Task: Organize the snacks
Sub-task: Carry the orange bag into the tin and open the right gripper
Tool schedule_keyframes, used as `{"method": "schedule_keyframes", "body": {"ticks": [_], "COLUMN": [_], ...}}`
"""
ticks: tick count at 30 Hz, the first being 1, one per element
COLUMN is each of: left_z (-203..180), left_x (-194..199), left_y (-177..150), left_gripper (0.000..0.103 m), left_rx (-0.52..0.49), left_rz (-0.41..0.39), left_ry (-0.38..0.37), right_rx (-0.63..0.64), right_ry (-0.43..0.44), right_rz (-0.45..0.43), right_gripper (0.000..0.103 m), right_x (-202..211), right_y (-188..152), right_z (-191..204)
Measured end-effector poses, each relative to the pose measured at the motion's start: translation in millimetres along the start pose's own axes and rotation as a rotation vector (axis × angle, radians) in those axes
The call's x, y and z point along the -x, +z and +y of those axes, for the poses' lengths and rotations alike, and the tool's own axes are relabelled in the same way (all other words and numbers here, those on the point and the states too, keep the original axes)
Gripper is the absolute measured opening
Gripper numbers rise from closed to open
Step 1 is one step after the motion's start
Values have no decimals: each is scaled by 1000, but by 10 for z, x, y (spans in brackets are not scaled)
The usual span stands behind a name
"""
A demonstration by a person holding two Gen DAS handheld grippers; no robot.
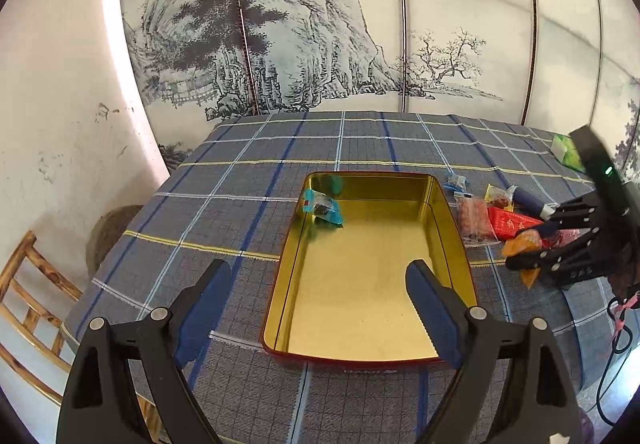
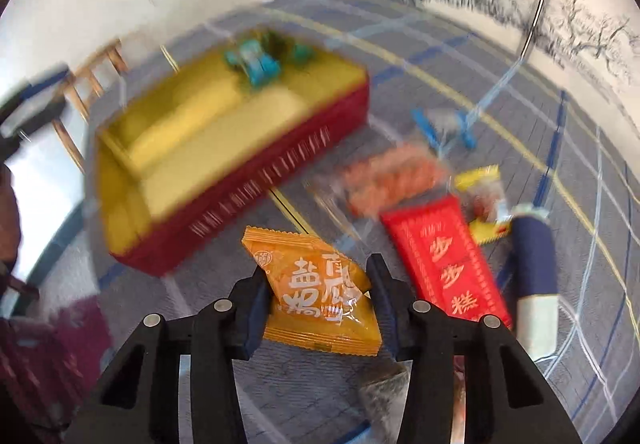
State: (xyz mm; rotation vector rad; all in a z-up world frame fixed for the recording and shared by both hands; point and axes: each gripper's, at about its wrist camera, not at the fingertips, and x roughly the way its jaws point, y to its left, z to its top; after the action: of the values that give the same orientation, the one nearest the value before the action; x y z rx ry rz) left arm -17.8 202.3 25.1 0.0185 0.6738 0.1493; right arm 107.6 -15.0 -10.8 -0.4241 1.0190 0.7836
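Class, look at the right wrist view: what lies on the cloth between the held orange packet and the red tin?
Nothing: between the orange packet, held in the right gripper, and the red tin, only bare checked tablecloth shows in the right wrist view.

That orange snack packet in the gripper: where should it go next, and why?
Probably carry it left over the gold tin and let go. The right gripper already pinches the orange packet, and the tin lies open with only a teal-wrapped snack inside.

Room behind the table

An ink landscape screen (image 1: pixel 320 43) stands ahead of the left gripper; a white wall (image 1: pixel 60 103) and bamboo chair (image 1: pixel 28 304) lie to its left.
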Motion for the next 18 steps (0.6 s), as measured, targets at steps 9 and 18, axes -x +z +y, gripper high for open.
{"method": "schedule_keyframes", "body": {"ticks": [9,18], "left_z": [78,245], "left_x": [40,-56], "left_y": [-70,-98], "left_gripper": [87,88], "left_rx": [35,53], "left_rz": [-4,42], "left_ry": [10,33], "right_rx": [-27,-112], "right_ry": [71,68], "right_rz": [-154,-82], "right_gripper": [47,47], "right_x": [245,-474], "right_y": [744,1391], "right_z": [340,378]}}
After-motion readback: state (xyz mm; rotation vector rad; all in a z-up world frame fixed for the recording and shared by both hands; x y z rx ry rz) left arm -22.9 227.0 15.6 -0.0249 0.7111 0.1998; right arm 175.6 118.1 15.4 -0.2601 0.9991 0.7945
